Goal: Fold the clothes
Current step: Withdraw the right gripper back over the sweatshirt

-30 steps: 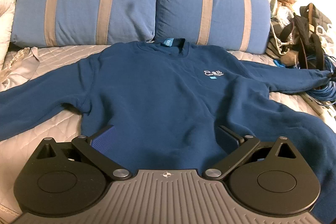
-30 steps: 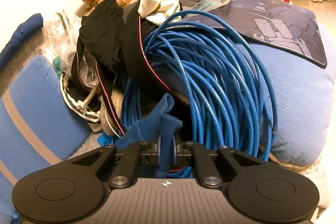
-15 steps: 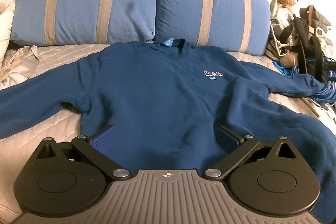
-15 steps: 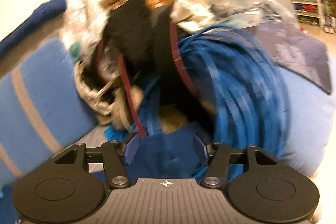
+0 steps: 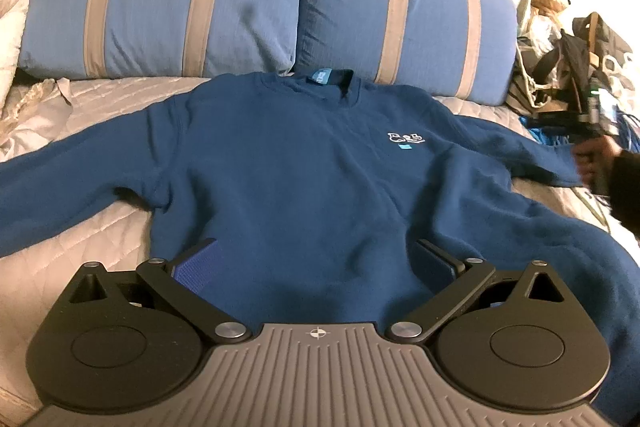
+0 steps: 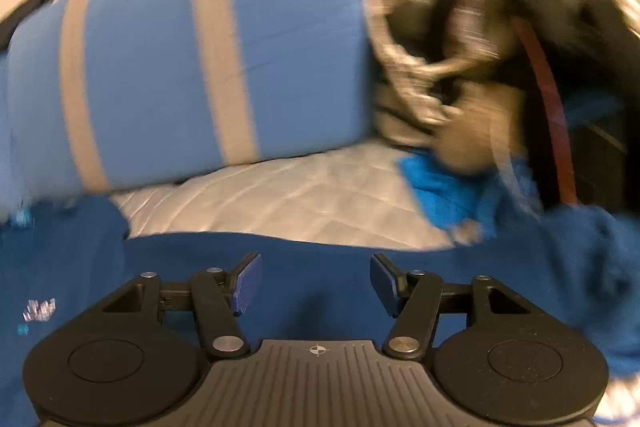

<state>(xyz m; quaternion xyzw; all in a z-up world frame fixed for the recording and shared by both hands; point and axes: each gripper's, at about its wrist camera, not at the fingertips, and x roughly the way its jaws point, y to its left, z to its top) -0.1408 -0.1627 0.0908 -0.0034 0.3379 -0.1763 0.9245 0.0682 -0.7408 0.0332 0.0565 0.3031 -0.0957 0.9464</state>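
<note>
Left wrist view: the left gripper (image 5: 316, 259) hangs low over the hem of the navy blue fleece sweatshirt (image 5: 296, 171), its two fingers spread wide with only flat cloth beneath them and nothing pinched; the garment lies face up on the pale quilted bed cover (image 5: 80, 227), filling the middle of the frame, collar toward twelve o'clock against the two blue pillows with tan stripes (image 5: 272, 3), hem toward six; its body runs six to twelve, while the sleeves stretch along the nine-to-three line; a second ago the sleeve at three o'clock reached out into the coil of blue cable (image 5: 628, 131), and now its cuff (image 5: 560, 167) lies slack on the bed, short of that coil; the person's hand (image 5: 592, 163), dark-sleeved and blurred, shows at three o'clock just beside the cuff, carrying the right tool.

Right wrist view: heavily smeared by motion; the right gripper (image 6: 316, 283) a second ago was clamped on the cuff amid the cable, and now stands about half parted, pads clear, with nothing between them; beneath it runs navy sleeve cloth (image 6: 320, 247), the bed cover at twelve, one striped pillow at ten, and a blurred heap of dark bags and straps (image 6: 500, 47) at two.

I judge the spreading-out finished: the sleeve is let go, the sweatshirt lies flat, and folding a sleeve inward comes next.
</note>
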